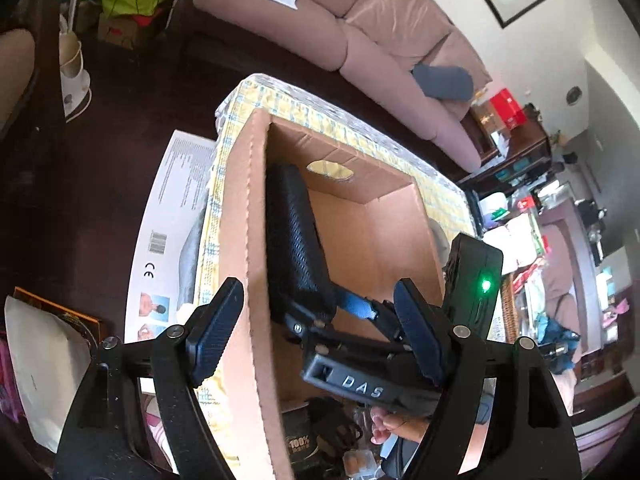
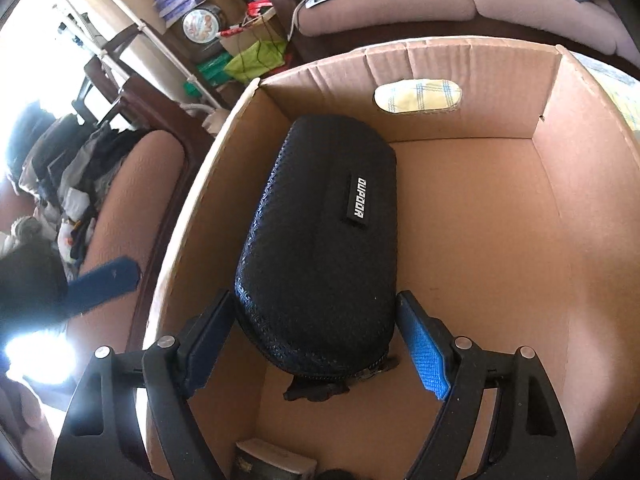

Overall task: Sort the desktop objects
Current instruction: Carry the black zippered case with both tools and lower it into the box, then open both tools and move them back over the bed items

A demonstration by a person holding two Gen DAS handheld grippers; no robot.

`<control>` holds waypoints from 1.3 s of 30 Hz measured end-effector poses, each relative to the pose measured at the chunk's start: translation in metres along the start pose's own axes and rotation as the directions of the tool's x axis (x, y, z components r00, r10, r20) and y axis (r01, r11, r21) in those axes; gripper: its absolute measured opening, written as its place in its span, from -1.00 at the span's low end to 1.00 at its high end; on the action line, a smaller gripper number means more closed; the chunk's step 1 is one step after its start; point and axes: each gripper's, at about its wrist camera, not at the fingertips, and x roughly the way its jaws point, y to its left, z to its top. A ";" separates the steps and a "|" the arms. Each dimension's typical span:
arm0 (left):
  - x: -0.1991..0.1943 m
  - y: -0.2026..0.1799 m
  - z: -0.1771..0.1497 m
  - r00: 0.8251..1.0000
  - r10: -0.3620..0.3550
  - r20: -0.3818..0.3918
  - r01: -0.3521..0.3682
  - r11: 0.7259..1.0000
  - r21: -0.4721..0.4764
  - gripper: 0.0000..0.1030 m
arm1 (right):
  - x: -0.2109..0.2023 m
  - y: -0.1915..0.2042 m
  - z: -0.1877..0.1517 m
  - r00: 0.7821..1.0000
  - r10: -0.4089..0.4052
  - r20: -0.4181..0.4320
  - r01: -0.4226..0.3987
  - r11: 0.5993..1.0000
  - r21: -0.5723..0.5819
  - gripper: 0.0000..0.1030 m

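**Inside the cardboard box: case going down**

Inside the cardboard box [image 2: 480, 240], the black zip case [image 2: 320, 248] lies against the box's left wall, lengthwise toward the far wall with the handle cut-out. The right gripper [image 2: 316, 344] brackets the case's near end; its left pad looks pressed to the shell, though whether the right pad touches I cannot quite tell, so it probably grasps the case. The left gripper [image 1: 312, 332] hangs released, straddling the box's near wall without pinching it. To do this well, settle the case flat on the box floor before letting go, then lift straight out clear of the zip pull and walls.
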 end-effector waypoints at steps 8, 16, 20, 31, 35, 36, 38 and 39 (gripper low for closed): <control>-0.004 -0.001 -0.012 1.000 -0.002 -0.005 0.002 1.000 -0.005 0.50 | -0.025 -0.008 -0.003 1.000 -0.001 0.025 0.000 0.999 0.032 0.65; -0.018 -0.025 -0.025 1.000 0.025 0.008 -0.026 0.999 0.048 0.59 | -0.081 -0.012 -0.011 0.997 0.002 0.078 -0.004 1.000 0.016 0.66; -0.025 -0.040 -0.037 0.999 0.042 0.010 -0.043 0.996 0.076 0.65 | -0.111 -0.010 -0.023 0.994 -0.019 0.110 0.019 1.000 -0.007 0.67; -0.028 -0.076 -0.082 0.992 0.125 0.003 -0.124 0.977 0.173 0.99 | -0.188 -0.014 -0.070 0.975 -0.102 0.197 0.119 0.990 -0.081 0.89; -0.029 -0.084 -0.095 0.992 0.128 -0.008 -0.124 0.976 0.180 1.00 | -0.198 -0.014 -0.085 0.971 -0.122 0.205 0.143 0.985 -0.092 0.92; -0.029 -0.087 -0.098 0.991 0.130 -0.009 -0.127 0.975 0.183 1.00 | -0.199 -0.014 -0.089 0.970 -0.126 0.206 0.148 0.985 -0.092 0.92; -0.029 -0.094 -0.105 0.990 0.137 -0.011 -0.132 0.971 0.197 1.00 | -0.204 -0.016 -0.096 0.969 -0.131 0.210 0.152 0.985 -0.087 0.96; -0.029 -0.096 -0.107 0.990 0.140 -0.013 -0.134 0.970 0.203 1.00 | -0.207 -0.018 -0.100 0.968 -0.132 0.215 0.152 0.985 -0.082 0.96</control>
